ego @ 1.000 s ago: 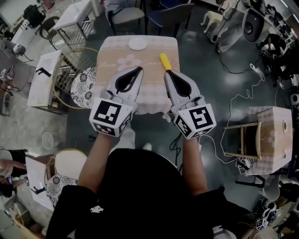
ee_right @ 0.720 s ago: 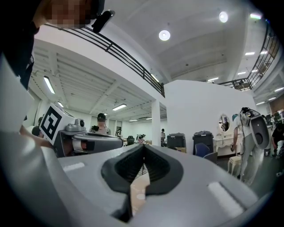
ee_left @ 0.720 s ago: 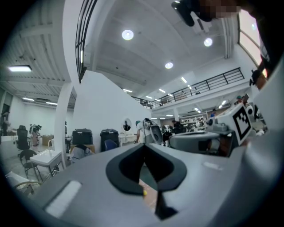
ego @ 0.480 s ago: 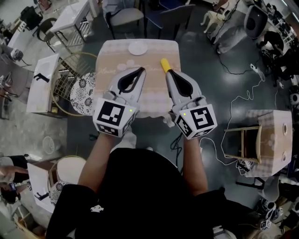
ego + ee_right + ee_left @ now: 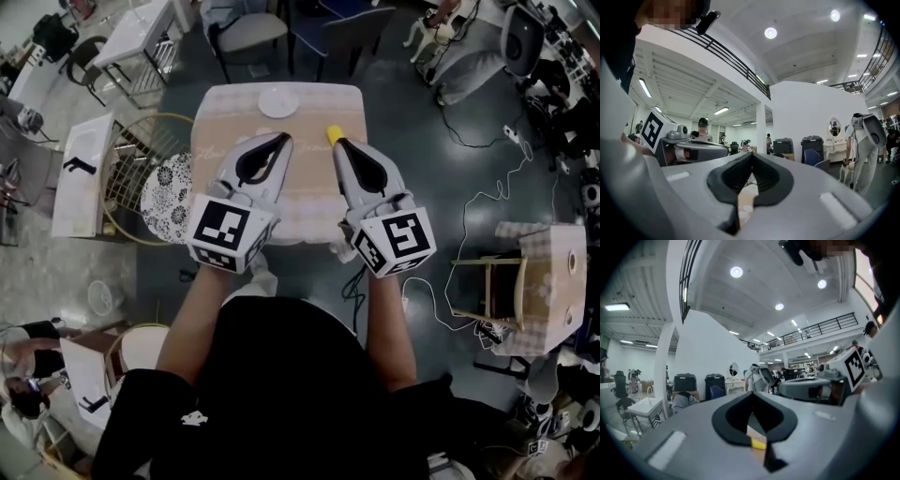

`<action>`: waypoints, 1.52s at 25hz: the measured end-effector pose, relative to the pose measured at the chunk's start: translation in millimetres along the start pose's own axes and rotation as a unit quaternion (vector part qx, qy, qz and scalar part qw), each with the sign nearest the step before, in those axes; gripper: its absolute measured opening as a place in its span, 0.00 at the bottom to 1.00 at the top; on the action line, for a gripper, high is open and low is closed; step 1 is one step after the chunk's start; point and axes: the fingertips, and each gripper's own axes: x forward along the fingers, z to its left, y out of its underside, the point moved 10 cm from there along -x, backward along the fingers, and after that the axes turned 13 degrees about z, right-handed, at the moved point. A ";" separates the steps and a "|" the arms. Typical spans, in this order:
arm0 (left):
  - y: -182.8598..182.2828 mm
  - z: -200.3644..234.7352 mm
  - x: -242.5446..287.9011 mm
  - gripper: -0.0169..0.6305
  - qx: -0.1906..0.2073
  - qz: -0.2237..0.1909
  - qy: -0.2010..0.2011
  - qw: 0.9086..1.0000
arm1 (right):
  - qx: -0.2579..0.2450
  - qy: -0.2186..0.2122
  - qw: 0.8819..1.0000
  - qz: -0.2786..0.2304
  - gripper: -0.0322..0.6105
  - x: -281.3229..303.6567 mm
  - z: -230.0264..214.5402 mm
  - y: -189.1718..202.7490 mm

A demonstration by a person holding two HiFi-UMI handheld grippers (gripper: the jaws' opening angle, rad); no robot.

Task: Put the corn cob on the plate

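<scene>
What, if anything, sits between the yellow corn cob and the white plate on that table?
Nothing visible. Only bare tablecloth lies between the corn cob and the plate. The right gripper, jaws together, shows its tip right beside the cob in the head view.

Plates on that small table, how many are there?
1. The white plate sits at the table's far edge, near its middle. The left tool and the right tool cover part of the tabletop, so another could be hidden.
</scene>
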 end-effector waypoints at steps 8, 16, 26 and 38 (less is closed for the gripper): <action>2.6 53.2 14.6 0.03 -0.004 0.008 0.001 1.000 | 0.005 0.007 1.000 0.007 0.05 52.0 -4.4 -9.3; 5.8 99.5 27.5 0.03 -0.002 0.017 0.004 1.000 | 0.013 0.015 1.000 0.006 0.05 95.7 -4.4 -15.2; 9.7 143.0 40.0 0.03 -0.009 0.020 0.018 1.000 | 0.024 0.031 0.999 0.014 0.05 134.6 -3.1 -21.2; 28.7 172.9 35.2 0.03 -0.025 0.020 0.037 0.999 | 0.032 0.070 0.997 0.027 0.05 147.7 7.5 -15.9</action>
